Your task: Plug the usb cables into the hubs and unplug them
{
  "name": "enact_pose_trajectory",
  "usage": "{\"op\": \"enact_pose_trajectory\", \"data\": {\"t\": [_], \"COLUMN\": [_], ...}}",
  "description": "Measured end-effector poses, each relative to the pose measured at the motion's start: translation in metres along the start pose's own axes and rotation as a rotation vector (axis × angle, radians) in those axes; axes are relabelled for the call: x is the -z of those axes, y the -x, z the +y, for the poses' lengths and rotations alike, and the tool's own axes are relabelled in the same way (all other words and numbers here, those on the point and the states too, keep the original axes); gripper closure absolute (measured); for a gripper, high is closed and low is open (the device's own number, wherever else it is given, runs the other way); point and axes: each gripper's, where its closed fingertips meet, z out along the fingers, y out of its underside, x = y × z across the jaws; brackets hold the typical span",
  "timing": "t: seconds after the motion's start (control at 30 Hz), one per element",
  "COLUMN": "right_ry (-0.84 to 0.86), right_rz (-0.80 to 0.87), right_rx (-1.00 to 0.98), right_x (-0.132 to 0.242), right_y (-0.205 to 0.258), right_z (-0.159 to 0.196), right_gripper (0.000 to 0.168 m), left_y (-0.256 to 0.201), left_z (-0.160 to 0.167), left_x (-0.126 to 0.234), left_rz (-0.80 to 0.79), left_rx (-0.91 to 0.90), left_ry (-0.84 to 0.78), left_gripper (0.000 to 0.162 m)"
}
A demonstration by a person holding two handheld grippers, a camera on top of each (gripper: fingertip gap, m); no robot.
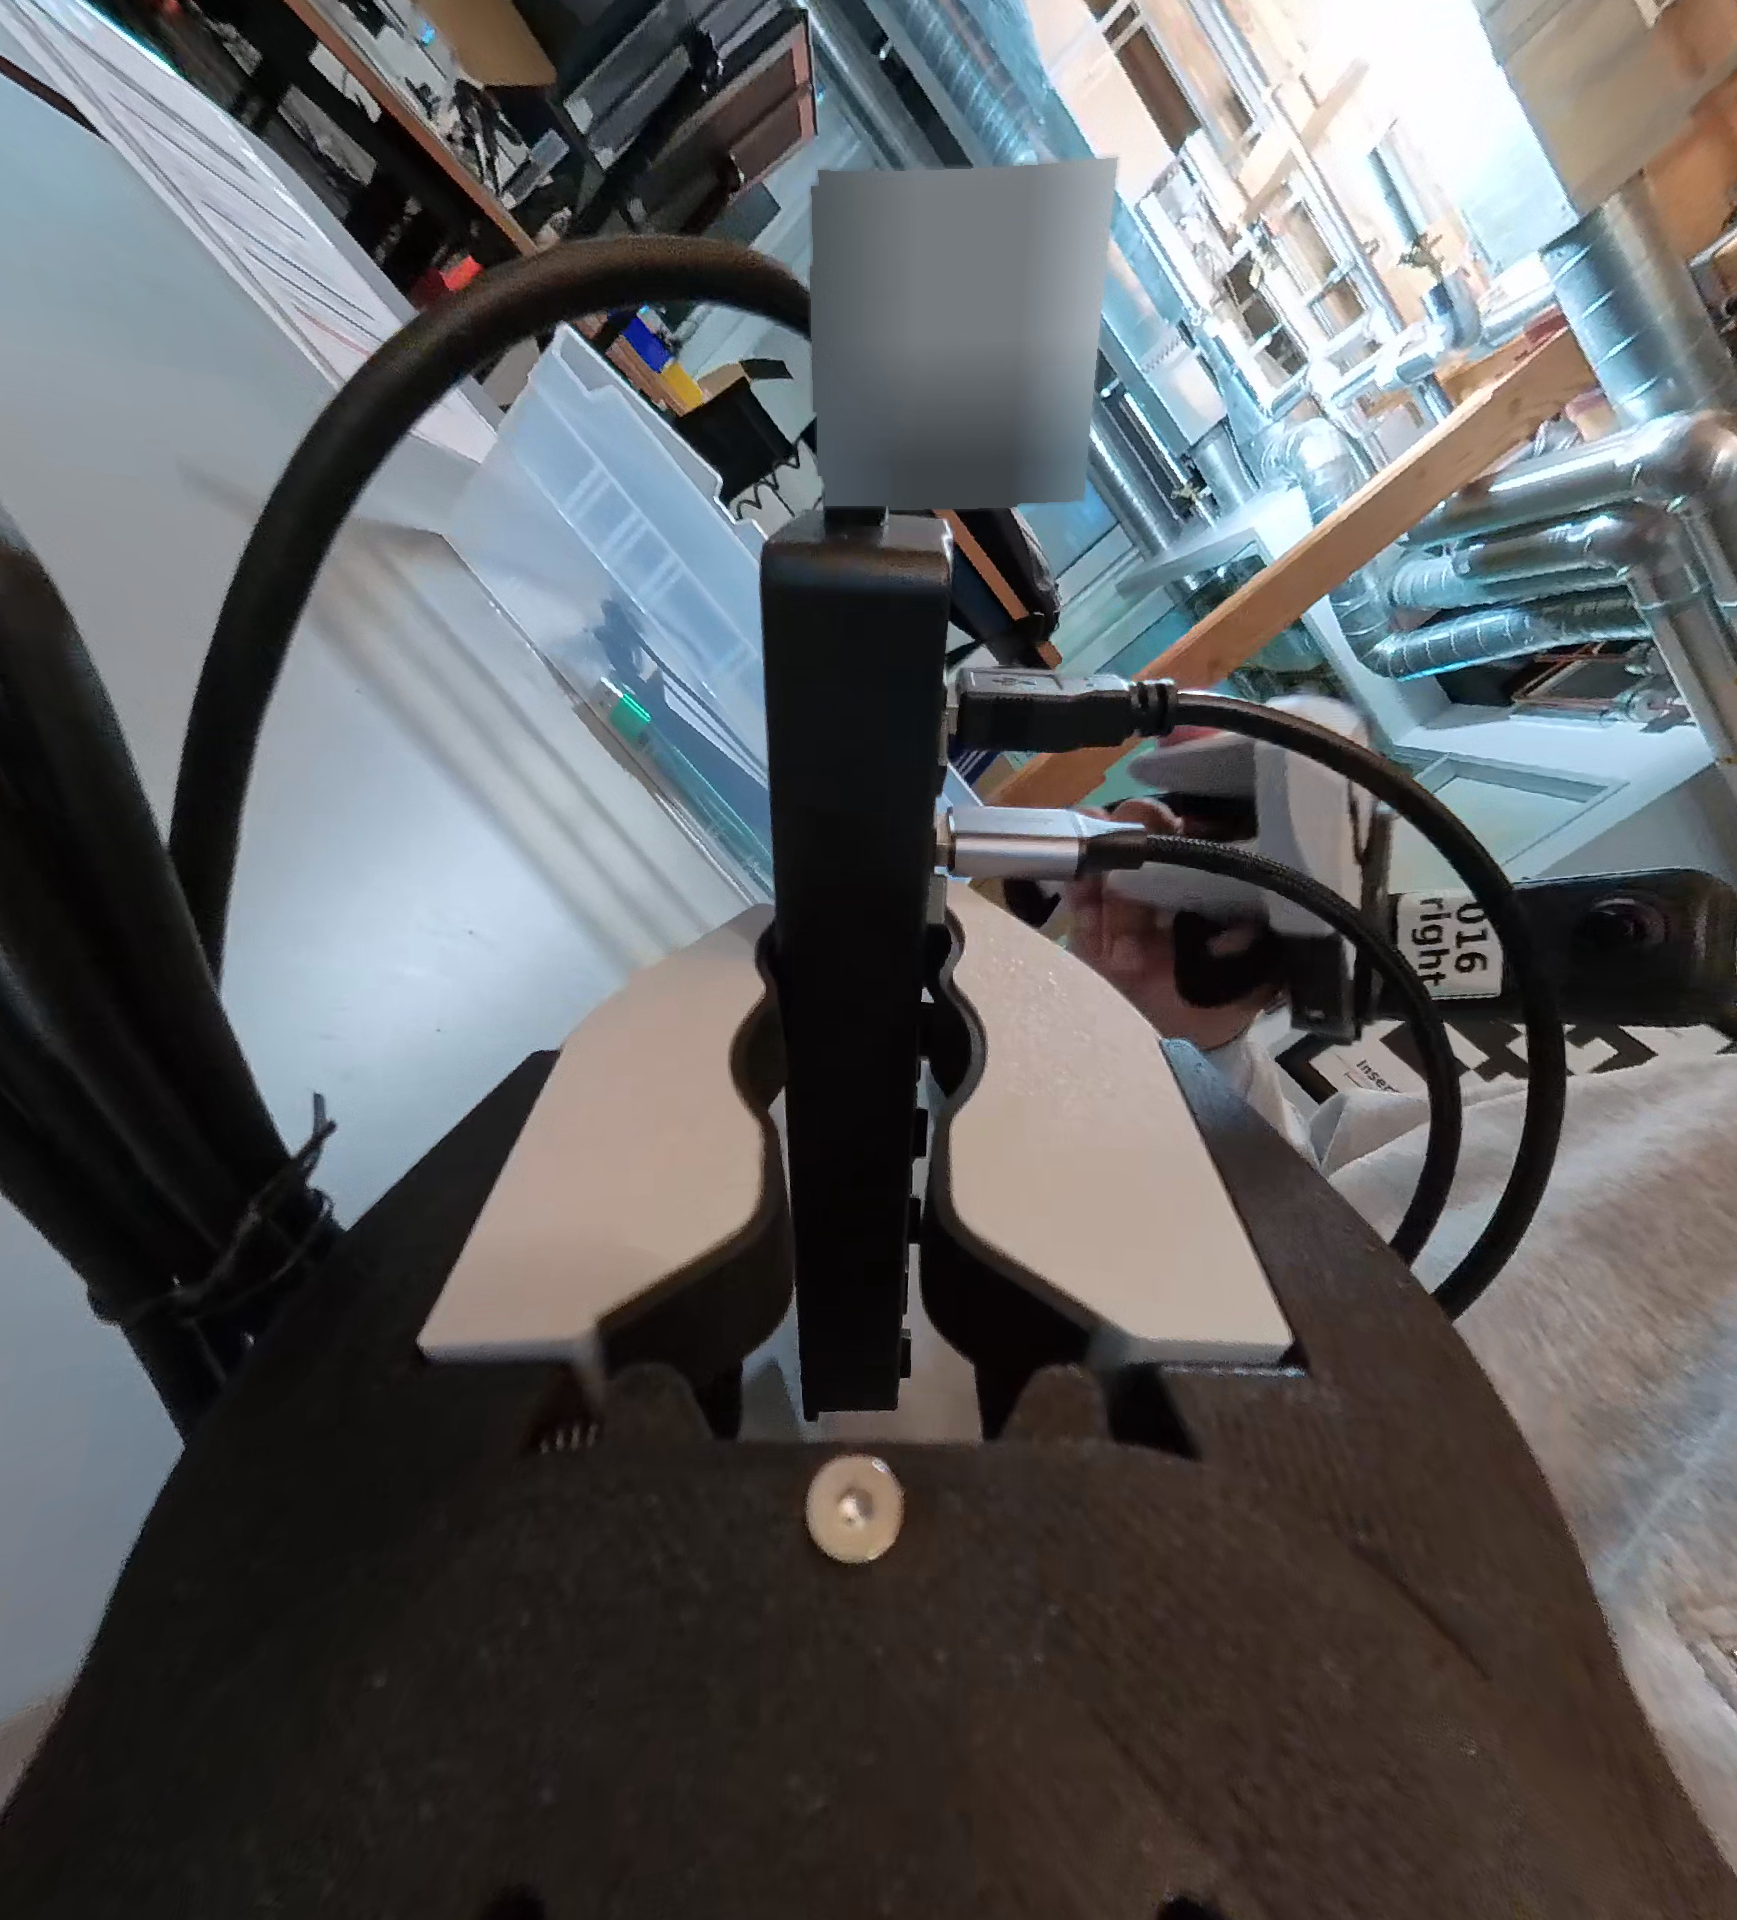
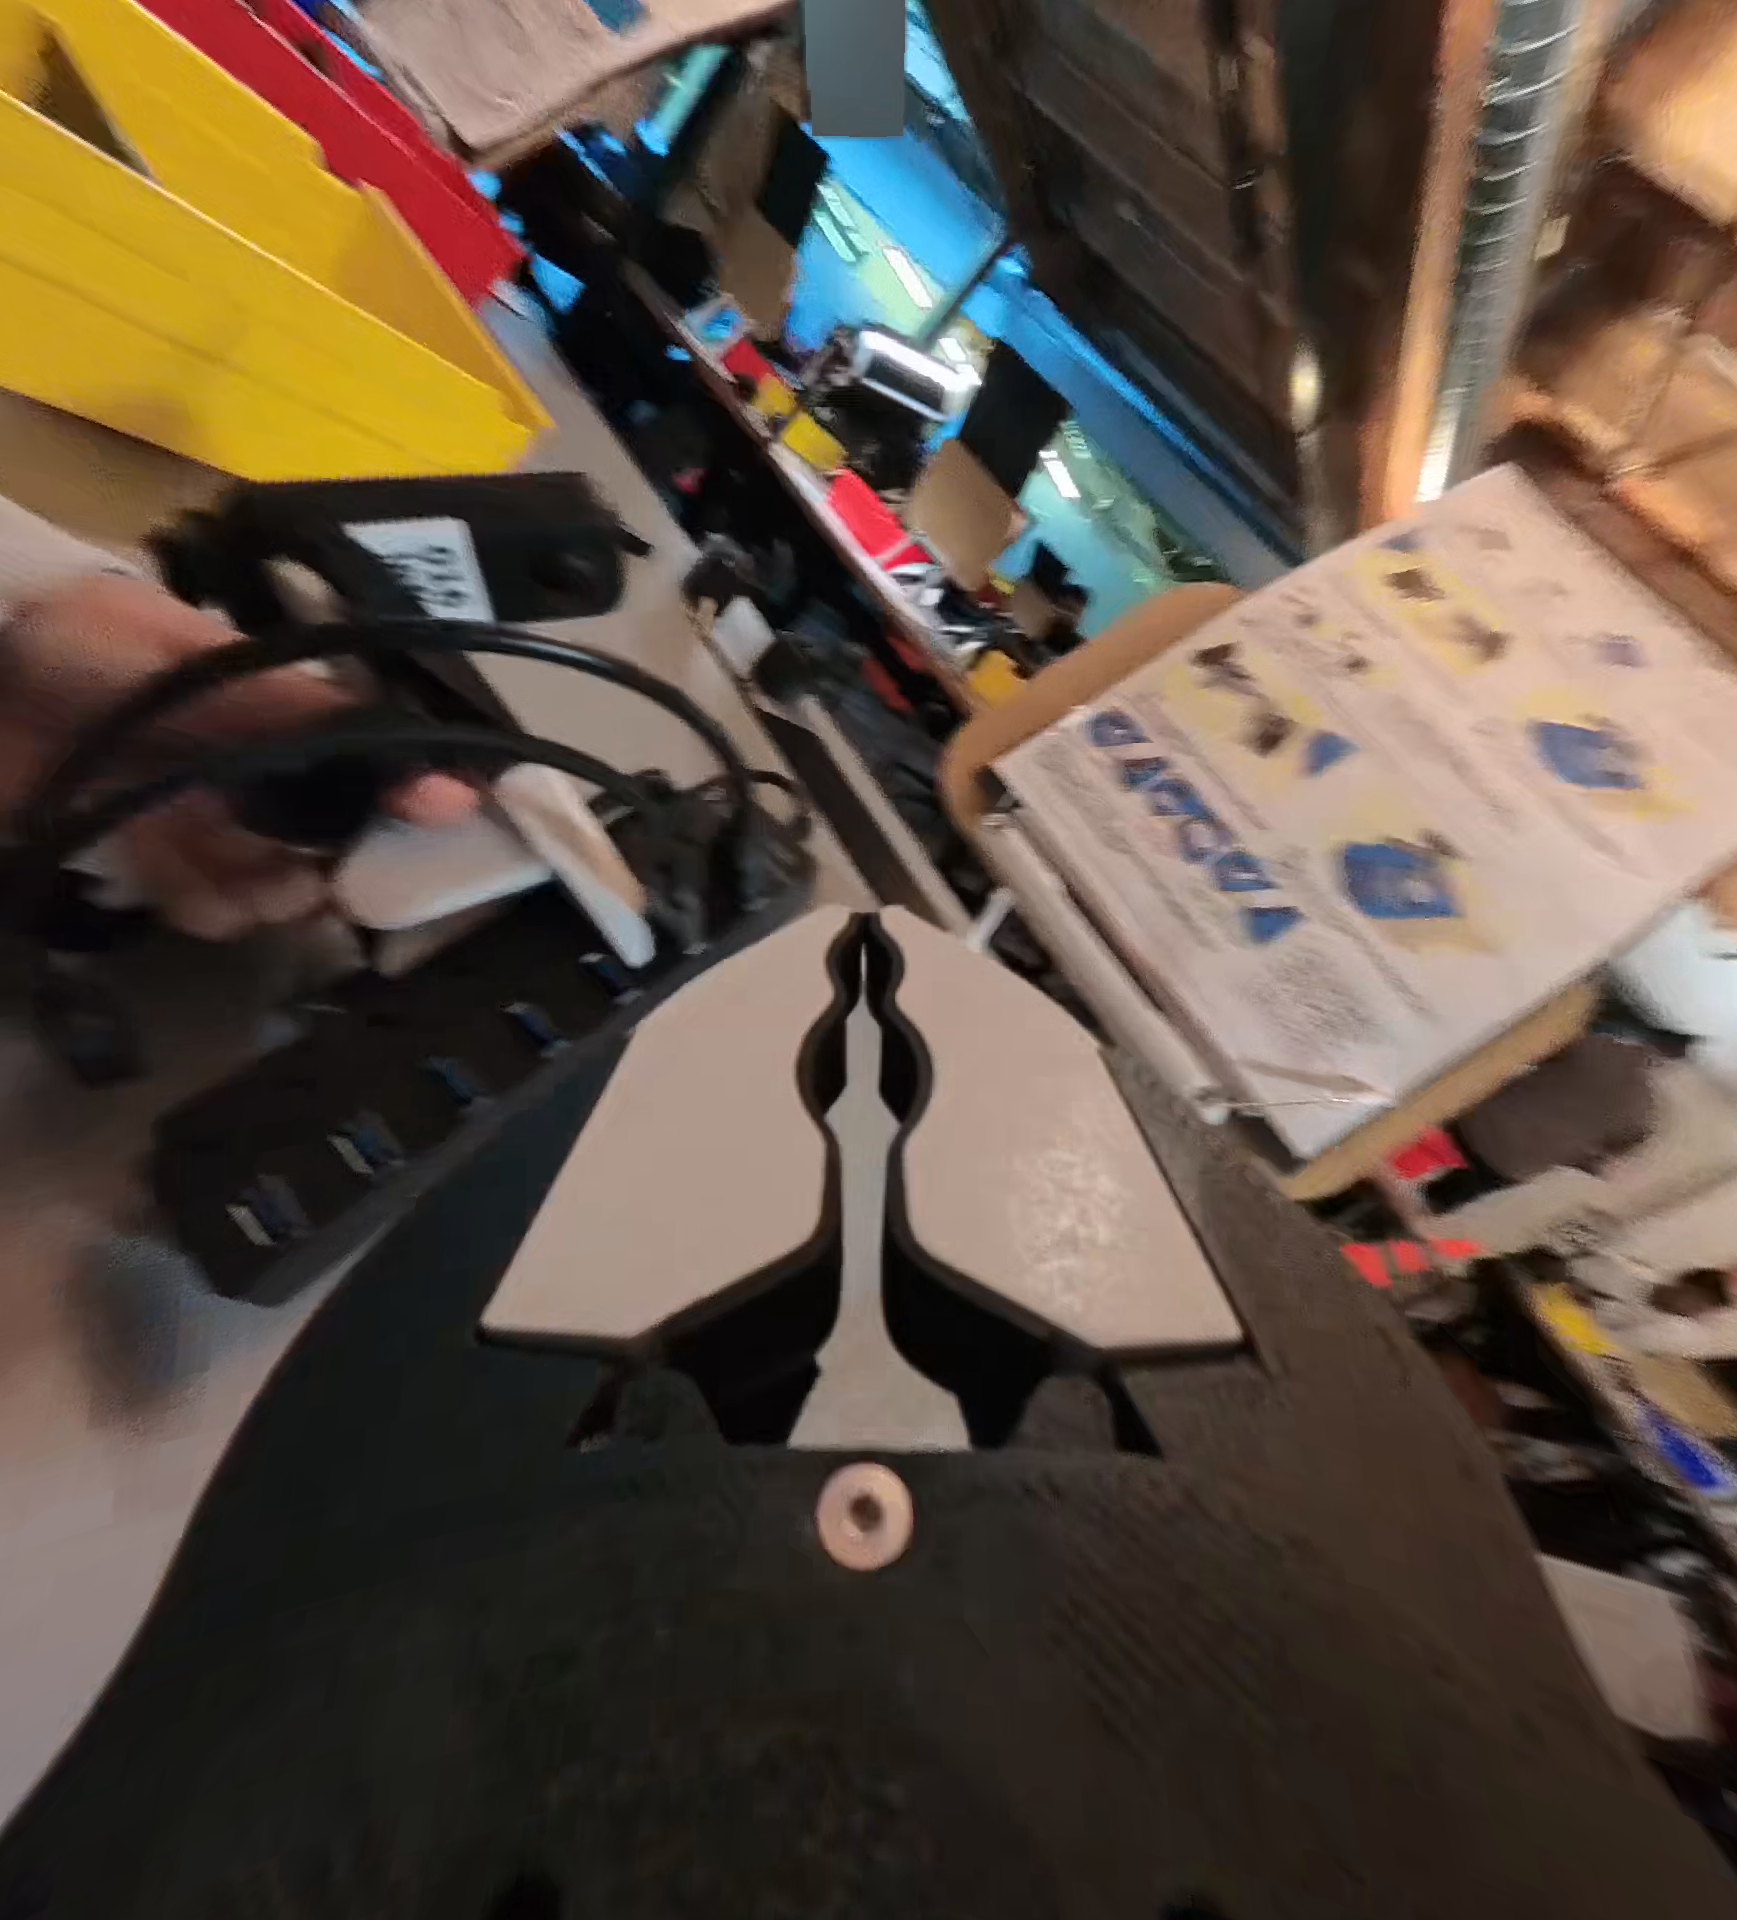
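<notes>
Hub: long black plastic USB hub [image 1: 859,935], stiff and light I'd judge, standing edge-on between the left gripper [image 1: 856,940] fingers, clamped at mid-body.
Cables: black rubber-sheathed USB plug [image 1: 1035,710] and silver metal plug with braided lead [image 1: 1025,844], both seated in the hub's right side; best pinched on their rigid shells.
Right gripper [image 2: 865,951]: fingers pressed together, holding nothing, beside the hub [image 2: 386,1122].
</notes>
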Motion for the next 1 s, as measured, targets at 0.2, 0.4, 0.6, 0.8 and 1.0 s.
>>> {"op": "enact_pose_trajectory", "data": {"t": [0.2,0.4,0.6,0.8,1.0], "right_ry": [0.085,-0.036,-0.008,0.025,0.071], "right_rz": [-0.167,-0.294,-0.371,-0.336,-0.351], "right_rx": [-0.083,-0.188,-0.128,0.013,-0.117], "right_x": [-0.015,-0.008,-0.003,-0.002,-0.003], "right_y": [0.045,0.059,0.073,0.075,0.069], "right_z": [0.029,0.014,0.028,0.031,0.033], "right_gripper": [0.161,0.148,0.157,0.158,0.159], "left_y": [-0.009,-0.017,-0.023,-0.020,-0.016], "left_z": [0.012,0.033,0.055,0.057,0.050], "left_x": [-0.006,-0.013,-0.017,-0.017,-0.021], "left_rz": [0.049,0.098,0.126,0.106,0.044], "left_rx": [0.004,-0.007,0.022,0.048,0.081], "left_ry": [0.073,0.185,0.313,0.330,0.263], "left_gripper": [0.136,0.137,0.136,0.137,0.137]}}
